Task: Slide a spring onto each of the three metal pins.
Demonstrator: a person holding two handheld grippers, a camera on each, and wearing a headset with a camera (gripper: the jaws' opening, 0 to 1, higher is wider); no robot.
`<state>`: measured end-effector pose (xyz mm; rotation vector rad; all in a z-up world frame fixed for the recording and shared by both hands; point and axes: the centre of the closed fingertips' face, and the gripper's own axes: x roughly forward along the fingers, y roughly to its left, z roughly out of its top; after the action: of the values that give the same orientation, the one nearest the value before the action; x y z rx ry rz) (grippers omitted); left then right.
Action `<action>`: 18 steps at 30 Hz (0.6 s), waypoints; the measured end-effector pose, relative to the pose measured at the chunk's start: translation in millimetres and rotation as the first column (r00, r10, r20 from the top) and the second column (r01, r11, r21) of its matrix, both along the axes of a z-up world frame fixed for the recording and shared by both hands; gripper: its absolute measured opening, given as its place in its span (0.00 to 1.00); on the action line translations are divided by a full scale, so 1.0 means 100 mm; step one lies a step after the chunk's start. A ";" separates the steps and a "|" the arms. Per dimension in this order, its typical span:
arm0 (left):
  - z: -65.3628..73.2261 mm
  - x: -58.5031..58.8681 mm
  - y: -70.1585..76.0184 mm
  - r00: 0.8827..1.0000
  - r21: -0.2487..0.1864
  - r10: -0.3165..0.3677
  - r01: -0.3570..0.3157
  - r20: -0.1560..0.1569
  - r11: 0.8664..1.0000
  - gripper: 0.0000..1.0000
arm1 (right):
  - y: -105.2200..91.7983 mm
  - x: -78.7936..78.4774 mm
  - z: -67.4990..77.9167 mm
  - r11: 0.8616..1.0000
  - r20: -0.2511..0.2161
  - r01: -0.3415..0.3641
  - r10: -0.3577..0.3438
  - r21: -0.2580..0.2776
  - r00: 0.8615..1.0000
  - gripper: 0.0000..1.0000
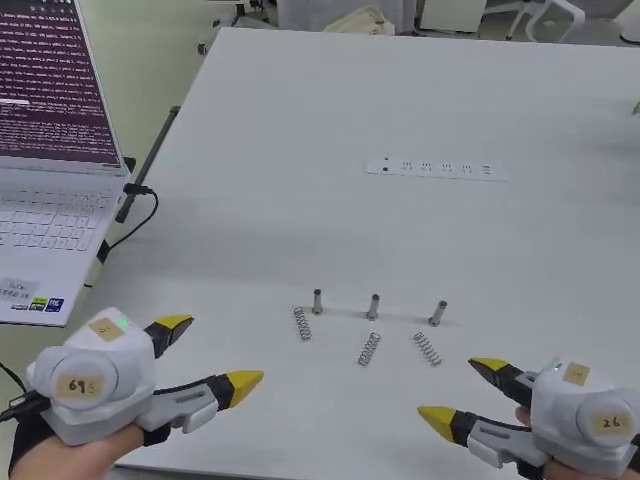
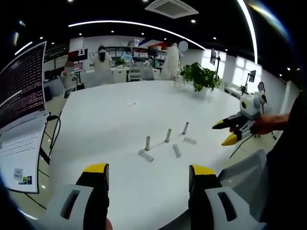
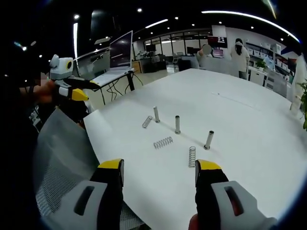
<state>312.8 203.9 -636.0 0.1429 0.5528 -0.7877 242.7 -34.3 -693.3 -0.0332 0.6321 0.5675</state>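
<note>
Head view: the white table point(image 1: 300, 110) gives open surface on every side of the work, with its left edge beside a laptop point(image 1: 45, 150) and a power strip point(image 1: 437, 168) lying far back. Three metal pins stand upright in a row: left pin point(image 1: 317, 301), middle pin point(image 1: 373, 306) and right pin point(image 1: 438, 312). Three springs lie flat just near of them (one by each pin): left spring point(image 1: 301, 322), middle spring point(image 1: 369, 348) and right spring point(image 1: 427, 347). None is on a pin. The left gripper point(image 1: 208, 352) hovers at the near left and the right gripper point(image 1: 464, 390) at the near right. Both have their jaws spread wide, hold nothing, and are well apart from the parts.

Left gripper view: its own yellow-tipped jaws stand wide apart over the table's near edge, with nothing between them. Beyond are the three pins and three springs, and the right gripper comes in from the right, gaping and empty. The laptop sits at the left edge.

Right gripper view: its jaws are likewise wide and empty above the near table edge. The three pins and three loose springs lie ahead, and open tabletop stretches far behind them. The left gripper shows at the left, and below it is what may be a mesh chair back point(image 3: 62, 158).
</note>
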 end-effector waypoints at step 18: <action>-0.10 0.02 -0.10 1.000 0.001 -0.022 0.022 -0.016 1.000 0.63 | -0.04 -0.03 0.03 1.000 -0.004 0.001 -0.001 -0.006 1.000 0.60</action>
<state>314.9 194.1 -645.7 0.1444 0.5672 -0.8104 239.9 -38.2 -690.1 -0.0377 0.6377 0.5647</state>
